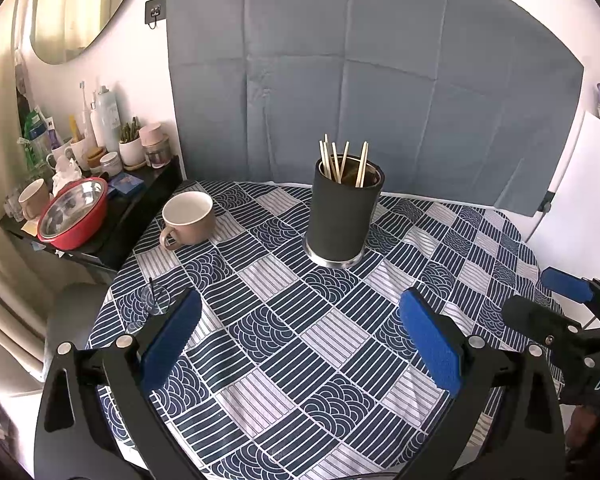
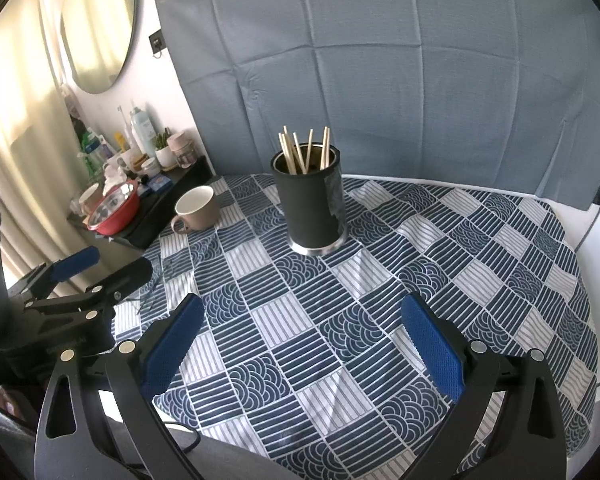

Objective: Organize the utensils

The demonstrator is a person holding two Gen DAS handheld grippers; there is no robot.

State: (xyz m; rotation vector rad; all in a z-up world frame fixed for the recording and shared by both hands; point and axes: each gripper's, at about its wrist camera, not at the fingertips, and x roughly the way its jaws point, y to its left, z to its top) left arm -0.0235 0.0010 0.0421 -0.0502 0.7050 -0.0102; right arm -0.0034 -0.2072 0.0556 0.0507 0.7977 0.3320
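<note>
Several pale wooden chopsticks [image 1: 342, 162] stand nearly upright, tips fanning upward, inside a black cylindrical metal-based holder [image 1: 342, 216] near the back of the blue patterned tablecloth [image 1: 300, 340]. A beige ceramic mug [image 1: 188, 218] sits apart to its left, showing nothing inside. The left gripper [image 1: 300, 340] and right gripper [image 2: 304, 344] hover spread wide, grasping nothing.

A table under a blue patterned cloth [image 1: 300, 340] carries a black holder [image 1: 342, 216] at centre and a beige mug [image 1: 188, 218] at left.
</note>
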